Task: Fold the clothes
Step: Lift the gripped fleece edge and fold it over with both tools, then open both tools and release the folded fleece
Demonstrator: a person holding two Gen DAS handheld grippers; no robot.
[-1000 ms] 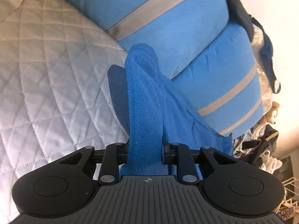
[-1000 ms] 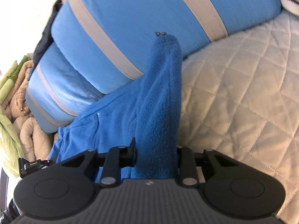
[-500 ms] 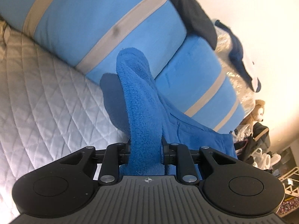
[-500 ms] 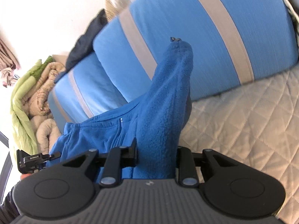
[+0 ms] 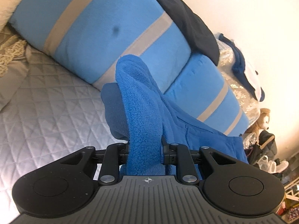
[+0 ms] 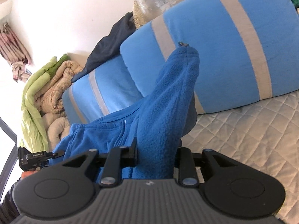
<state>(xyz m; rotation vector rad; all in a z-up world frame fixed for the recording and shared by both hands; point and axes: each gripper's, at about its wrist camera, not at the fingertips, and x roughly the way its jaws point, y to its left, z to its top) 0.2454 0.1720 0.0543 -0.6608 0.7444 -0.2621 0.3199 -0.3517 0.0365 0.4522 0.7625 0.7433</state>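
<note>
Holding one end each, the two grippers carry a blue fleece garment [image 5: 143,112] above the quilted bed [image 5: 46,112]. On the left side, the left gripper [image 5: 144,149] has its fingers [image 5: 123,152] nearly closed, and a thick bunch of fleece is pinched between them; the bunch stands up in front of the fingers. From there the cloth runs to the right, low and slack, toward the other hand. On the right side, the right gripper [image 6: 156,154] has the same narrow grip on another bunch of the garment [image 6: 164,102], where a zipper line [image 6: 124,124] is visible, and the cloth runs back to the left. So the long axis of the garment lies from one gripper to the other, across the front of the striped blue bolsters [image 5: 115,29], and neither hand is nearer to it, because both already hold it. I judge that the next move depends on this line: the two hands must keep level and pull the span straight before it can be laid flat on the bed for a fold.
</note>
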